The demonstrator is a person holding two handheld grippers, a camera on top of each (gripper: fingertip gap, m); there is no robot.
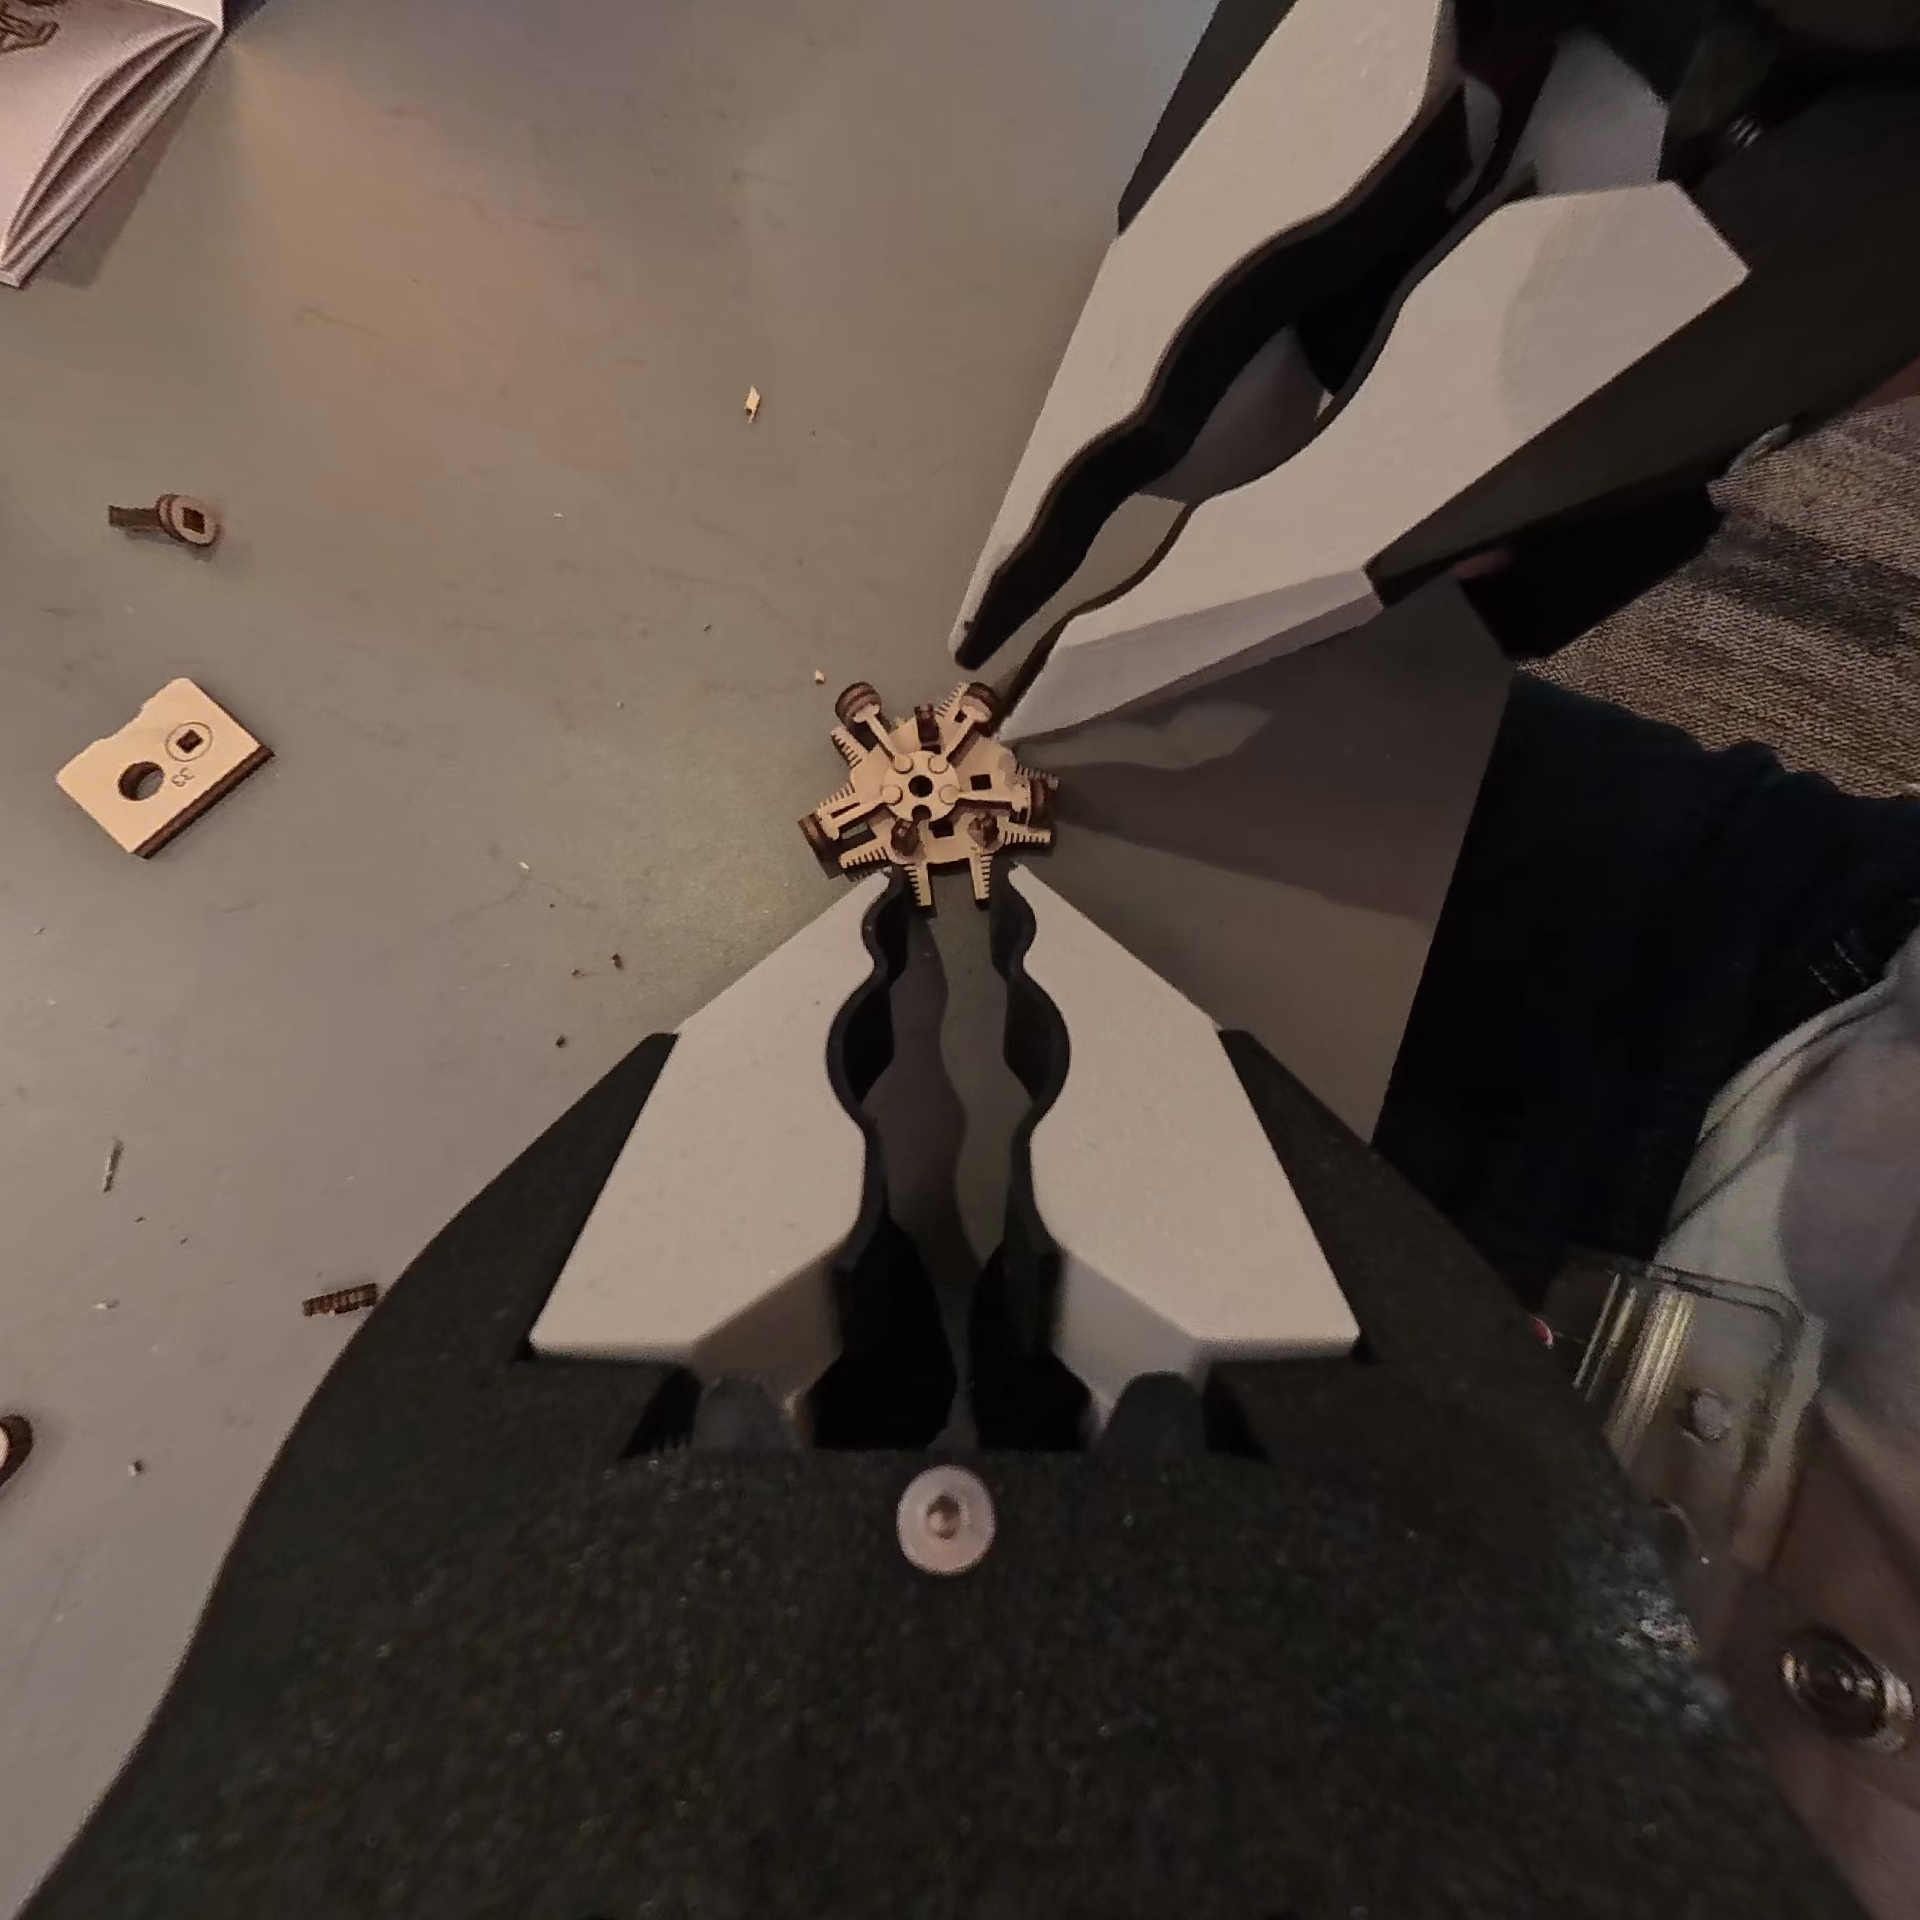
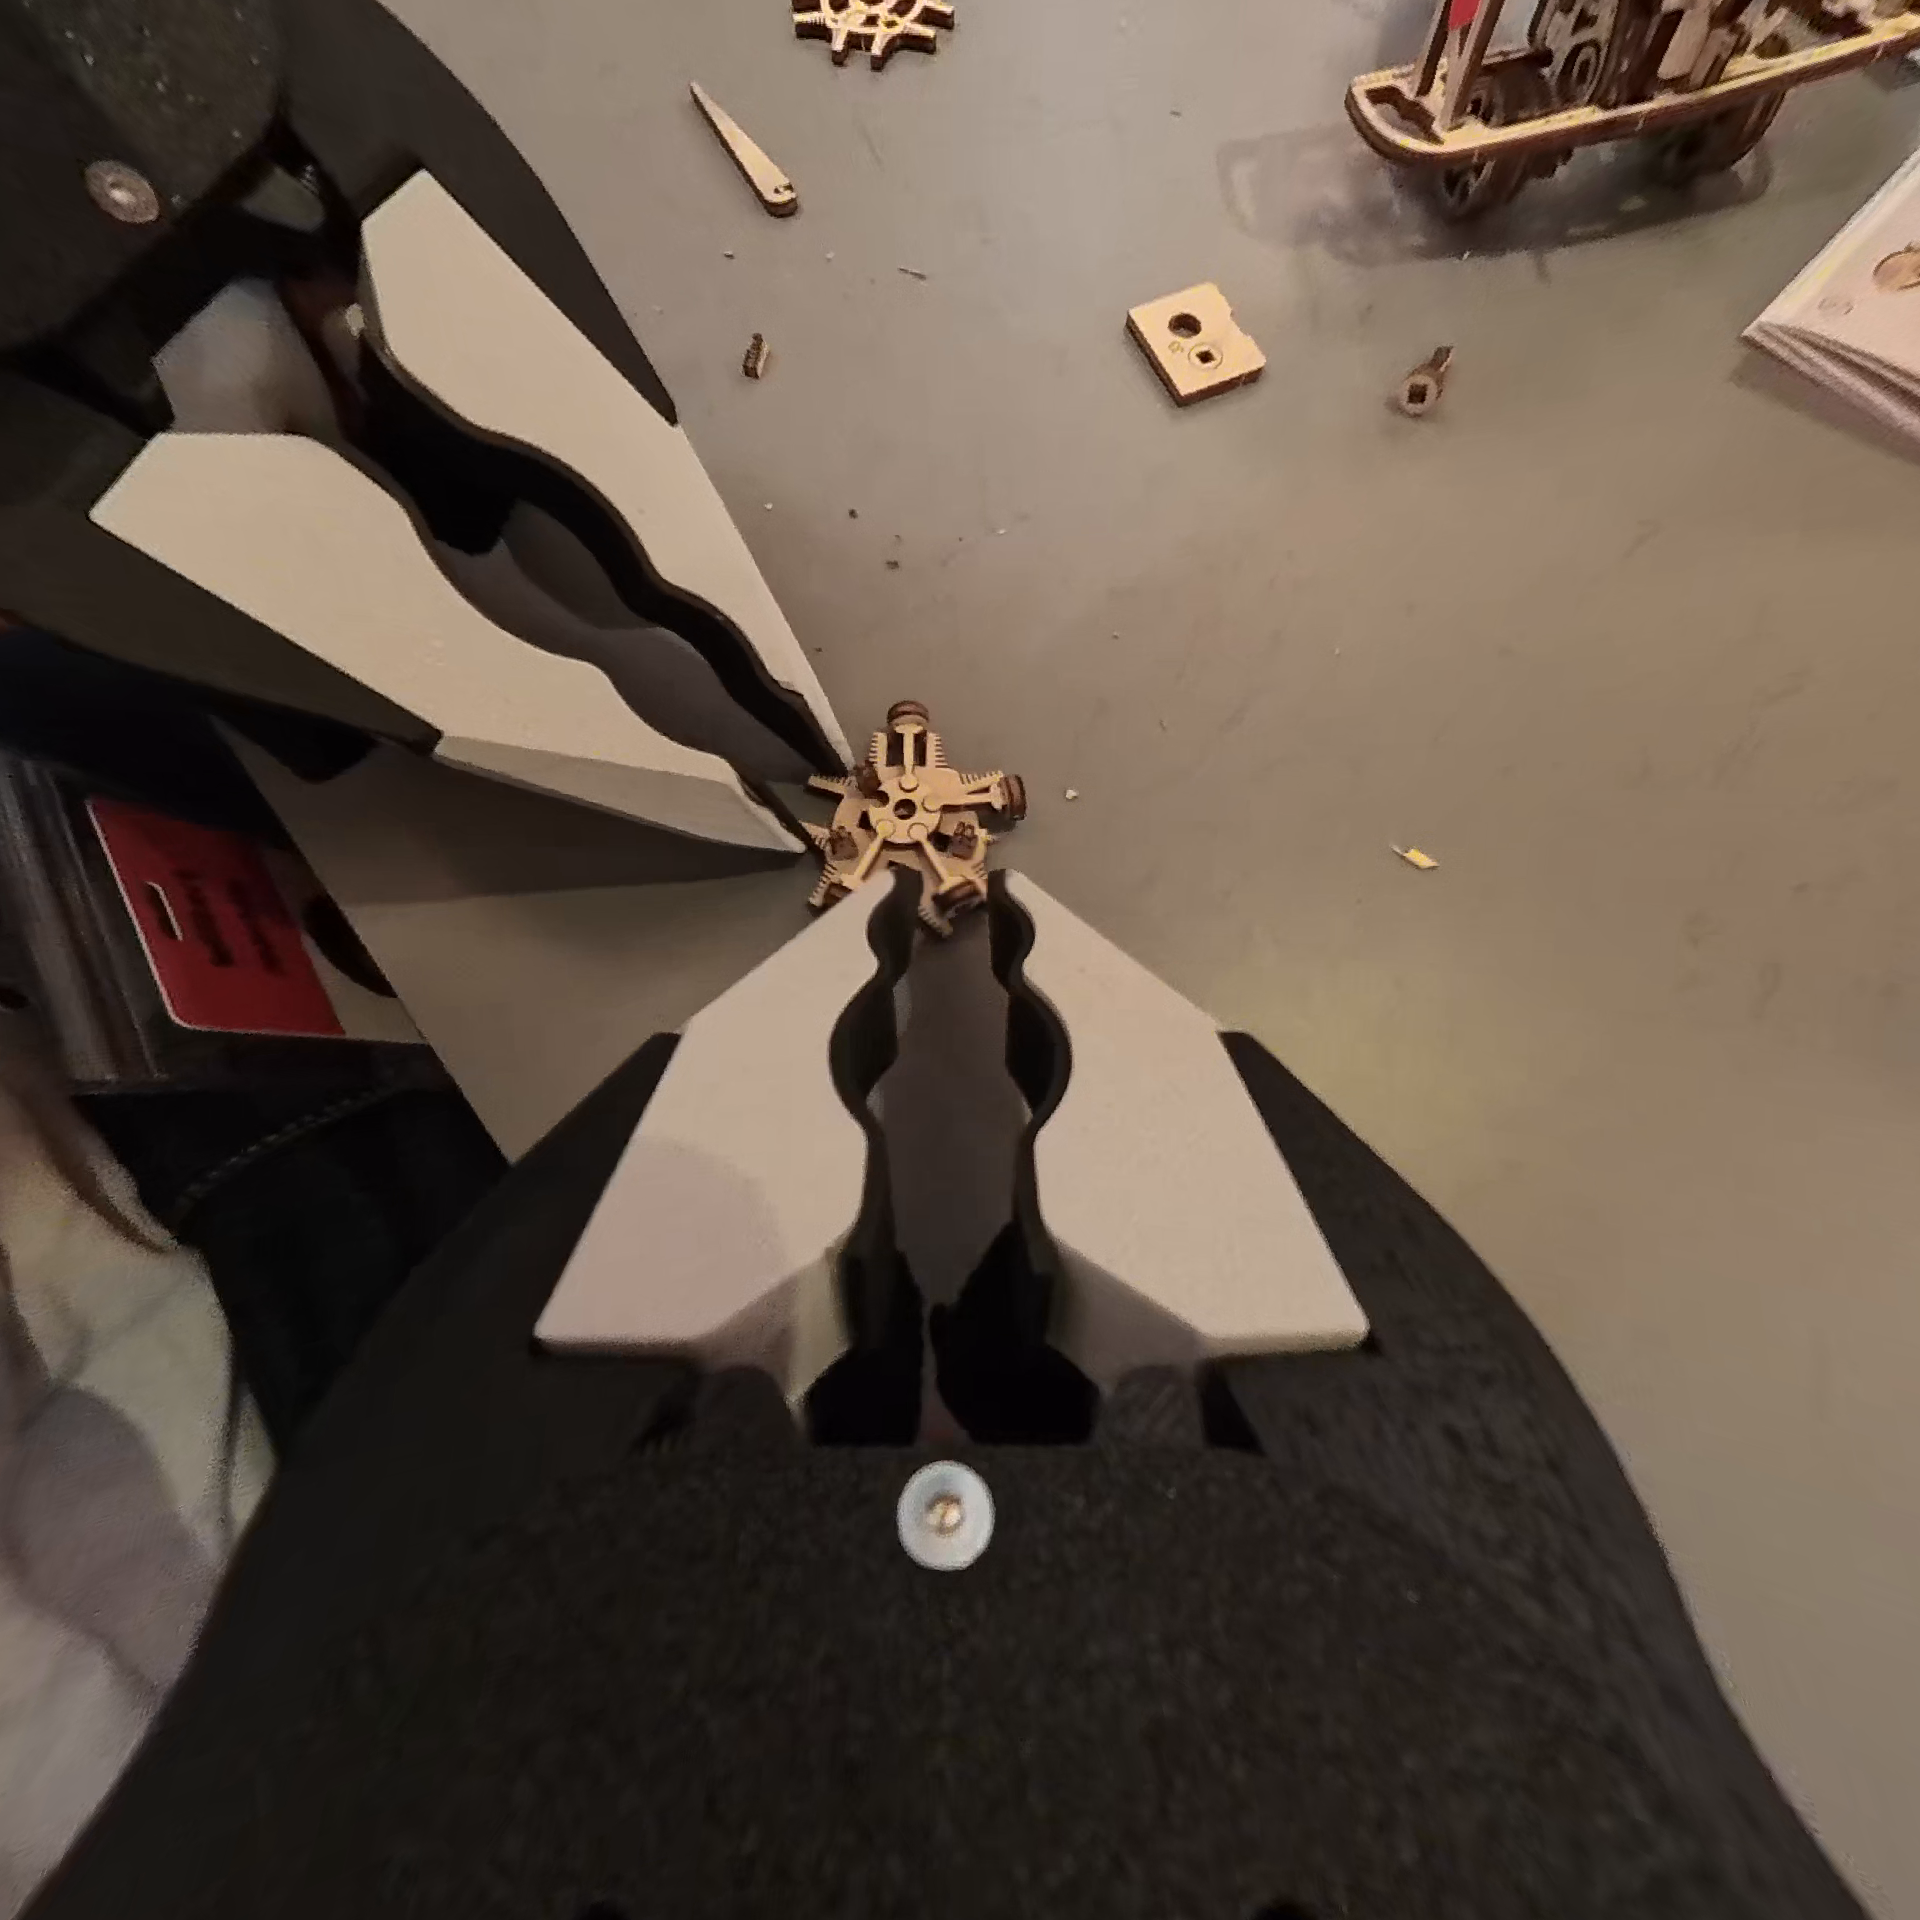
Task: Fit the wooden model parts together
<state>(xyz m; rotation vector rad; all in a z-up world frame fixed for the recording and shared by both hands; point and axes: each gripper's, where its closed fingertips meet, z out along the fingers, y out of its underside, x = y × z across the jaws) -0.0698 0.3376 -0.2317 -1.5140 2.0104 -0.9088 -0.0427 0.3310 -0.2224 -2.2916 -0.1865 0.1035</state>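
A small star-shaped wooden engine part (image 1: pixel 928 795) with toothed arms and tiny pegs is held just above the grey table (image 1: pixel 499 343). My left gripper (image 1: pixel 951 883) is shut on its near arms. My right gripper (image 1: pixel 987 691) comes in from the upper right and is shut on its far edge. In the right wrist view the same engine part (image 2: pixel 902 816) sits between my right gripper (image 2: pixel 943 881), closed on its near arm, and my left gripper (image 2: pixel 821 808), which grips its left side.
Loose on the table: a square wooden plate with holes (image 2: pixel 1195 343), a small peg (image 2: pixel 1423 379), a pointed stick (image 2: pixel 743 151), a toothed bit (image 2: pixel 755 355), a gear-like part (image 2: pixel 873 23). A part-built wooden model (image 2: pixel 1621 94) and a booklet (image 2: pixel 1849 343) lie far right. Left and right tips are no more than a few centimetres apart. The left tips stand about 12 cm off the toothed bit (image 2: pixel 755 355). The left camera catches it too, in the left wrist view (image 1: pixel 338 1304).
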